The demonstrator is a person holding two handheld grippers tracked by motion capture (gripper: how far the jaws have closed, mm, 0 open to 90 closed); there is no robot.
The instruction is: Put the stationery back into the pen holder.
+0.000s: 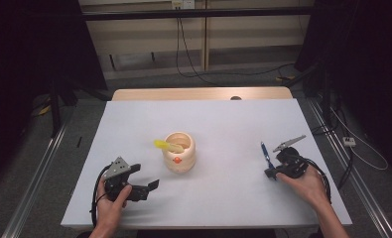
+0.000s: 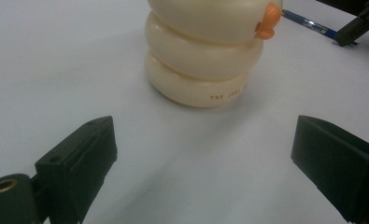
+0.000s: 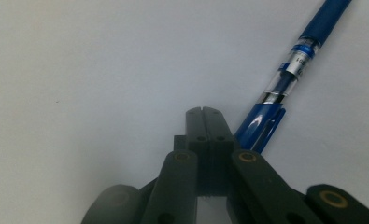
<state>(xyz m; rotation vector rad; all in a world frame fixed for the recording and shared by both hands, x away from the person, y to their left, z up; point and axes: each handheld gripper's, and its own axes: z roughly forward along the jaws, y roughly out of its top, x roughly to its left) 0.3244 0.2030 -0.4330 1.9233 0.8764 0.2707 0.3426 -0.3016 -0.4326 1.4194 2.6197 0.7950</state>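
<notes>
Pen (image 3: 285,79) sits on the right side of the table (image 1: 223,119), touching the right gripper (image 3: 203,111), whose jaws are pressed together beside it, gripping nothing. I'd open them and straddle the barrel before squeezing. Left gripper (image 2: 205,149) is spread wide near the cream pot (image 2: 205,56); its orange print reads "THE", the rest too blurry.

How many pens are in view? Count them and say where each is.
1. The blue pen lies on the white table, right of the cream holder, beside the right gripper. Others may hide inside the holder.
</notes>
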